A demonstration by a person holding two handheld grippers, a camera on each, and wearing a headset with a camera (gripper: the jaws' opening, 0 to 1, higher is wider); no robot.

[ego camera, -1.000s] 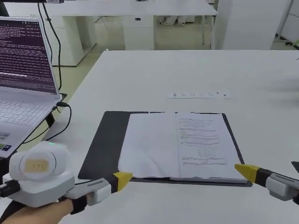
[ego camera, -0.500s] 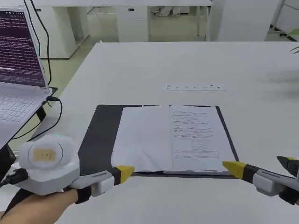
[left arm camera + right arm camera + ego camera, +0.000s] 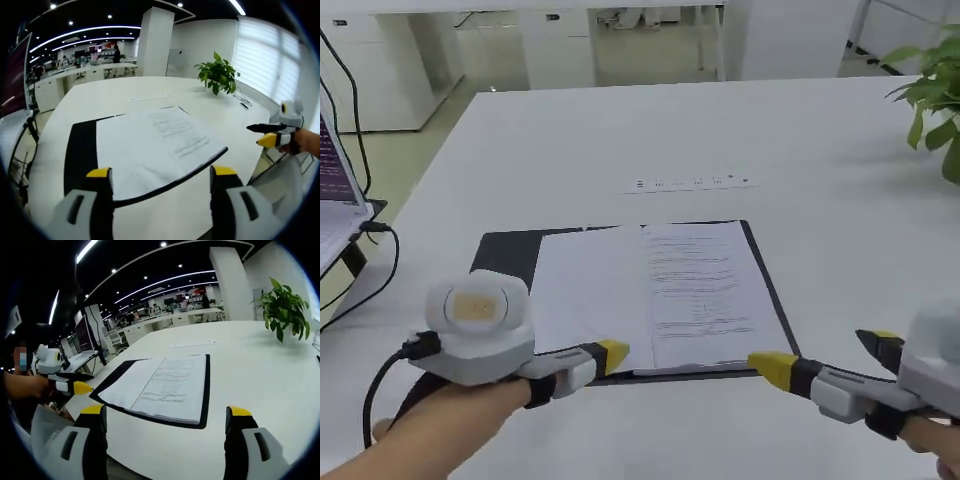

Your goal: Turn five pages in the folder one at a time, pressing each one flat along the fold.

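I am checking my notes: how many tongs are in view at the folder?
2. The left tongs hover at the folder's near left edge; the right tongs are off its near right corner. Both are open.

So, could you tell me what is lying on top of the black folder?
A blank-looking left page and a printed right page lie open there. They cover most of the black folder; whatever lies beneath them is hidden.

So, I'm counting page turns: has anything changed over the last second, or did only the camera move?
No page turned. The left gripper edged right along the near edge of the folder, toward its fold; the right gripper crept slightly inward. Both open, holding nothing. The folder lies open at the same pages; the view panned right.
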